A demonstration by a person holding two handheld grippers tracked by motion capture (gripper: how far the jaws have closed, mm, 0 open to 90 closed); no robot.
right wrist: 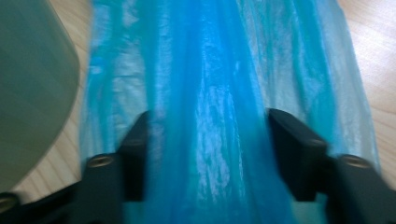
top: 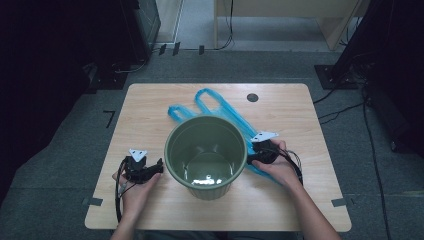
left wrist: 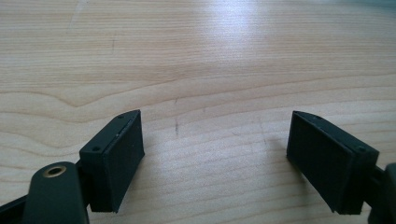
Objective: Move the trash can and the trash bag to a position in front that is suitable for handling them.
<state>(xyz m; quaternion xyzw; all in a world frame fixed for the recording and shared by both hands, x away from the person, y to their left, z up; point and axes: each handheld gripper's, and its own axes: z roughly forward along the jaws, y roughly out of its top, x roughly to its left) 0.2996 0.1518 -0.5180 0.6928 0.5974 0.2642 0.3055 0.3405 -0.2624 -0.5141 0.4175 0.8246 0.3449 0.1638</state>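
I stand at the near edge of a pale wooden worktop, a hand-held gripper in each hand. An olive-green plastic bin stands upright and empty at the middle of the worktop, a little toward my edge. A thin blue plastic bag lies flat under and behind it. Its long axis runs slantwise, from the loop handles toward the far edge, past the bin's right side, down toward the near right corner.

My right hand-held gripper sits just right of the bin's rim, low over that strip of bag. In the right gripper view, the bag runs lengthwise straight away from me, bunched between the two black jaws. The jaws stand about half open, one on each side of the gathered film; blur keeps me from telling whether the pads press it yet. The bin's wall curves at the left edge of that view.

My left hand-held gripper rests to the bin's left, jaws wide with nothing between them, above bare wood.

The right hand is plainly nearer the bag, so I judge the grasp is its job.
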